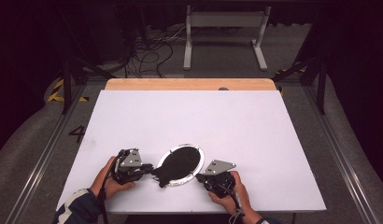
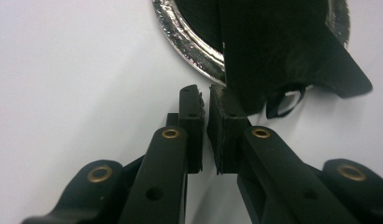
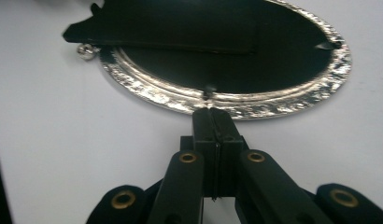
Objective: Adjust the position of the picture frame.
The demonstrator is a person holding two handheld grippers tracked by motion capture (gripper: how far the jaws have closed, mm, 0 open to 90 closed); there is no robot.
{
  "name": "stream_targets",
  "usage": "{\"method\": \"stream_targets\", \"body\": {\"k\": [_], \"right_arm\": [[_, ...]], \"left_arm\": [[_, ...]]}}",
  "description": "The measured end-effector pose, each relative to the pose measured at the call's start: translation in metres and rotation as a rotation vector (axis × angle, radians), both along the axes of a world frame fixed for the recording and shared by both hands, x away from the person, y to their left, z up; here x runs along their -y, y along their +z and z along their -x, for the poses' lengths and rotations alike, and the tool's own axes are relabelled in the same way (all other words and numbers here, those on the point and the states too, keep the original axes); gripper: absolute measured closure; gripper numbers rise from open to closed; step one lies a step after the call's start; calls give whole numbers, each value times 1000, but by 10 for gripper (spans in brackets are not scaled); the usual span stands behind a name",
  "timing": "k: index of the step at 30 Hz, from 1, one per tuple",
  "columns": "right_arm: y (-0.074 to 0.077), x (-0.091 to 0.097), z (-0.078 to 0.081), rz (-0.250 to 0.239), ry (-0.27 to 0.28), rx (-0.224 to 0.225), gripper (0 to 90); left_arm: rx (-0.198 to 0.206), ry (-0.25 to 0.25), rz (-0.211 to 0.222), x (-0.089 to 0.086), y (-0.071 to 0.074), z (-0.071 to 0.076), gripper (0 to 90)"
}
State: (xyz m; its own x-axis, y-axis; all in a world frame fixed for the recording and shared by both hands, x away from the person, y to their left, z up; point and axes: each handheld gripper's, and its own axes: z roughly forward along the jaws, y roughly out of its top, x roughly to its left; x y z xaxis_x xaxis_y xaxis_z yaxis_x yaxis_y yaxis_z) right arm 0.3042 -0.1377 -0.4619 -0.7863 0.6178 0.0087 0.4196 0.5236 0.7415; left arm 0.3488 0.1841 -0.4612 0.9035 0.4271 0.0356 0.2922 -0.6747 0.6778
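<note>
White table (image 1: pixel 189 116) — wooden edge (image 1: pixel 189 84), cables (image 1: pixel 150 51) beyond.

The right gripper (image 3: pixel 213 112) has its jaws pressed together, tips at the near rim of a silver foil plate (image 3: pixel 283 105) on the white table (image 3: pixel 49 140). Black cloth (image 3: pixel 180 28) covers the plate's inside, overhanging the far-left edge.

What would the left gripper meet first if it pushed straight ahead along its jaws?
Most likely the black cloth draped over the silver-rimmed plate: its hanging edge sits just past the tips of the left gripper, slightly to the right. The jaws stand a little apart, holding nothing. Depth is hard to judge, so contact may be glancing.
</note>
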Motion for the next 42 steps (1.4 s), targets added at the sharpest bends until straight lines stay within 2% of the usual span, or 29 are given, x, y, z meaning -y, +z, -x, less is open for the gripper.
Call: {"method": "stream_targets", "body": {"k": [4, 8, 14, 19, 27, 33, 42], "right_arm": [[0, -6, 6, 0, 28, -1, 900], [0, -6, 6, 2, 31, 1, 900], [-2, -3, 2, -8, 8, 17, 900], [-1, -4, 3, 1, 3, 21, 900], [-2, -4, 1, 3, -21, 32, 900], [-1, -2, 0, 11, -37, 35, 900], [0, 12, -9, 2, -73, 20, 900]], "left_arm": [[1, -19, -1, 4, 0, 5, 857], [3, -15, -6, 10, 0, 7, 866], [9, -25, -18, 16, 0, 10, 879], [-30, -29, 29, 16, -1, 5, 898], [-22, -44, 16, 23, 0, 5, 900], [-26, -43, 24, 28, -1, 6, 900], [-18, -58, 19, 40, 0, 5, 898]]}}
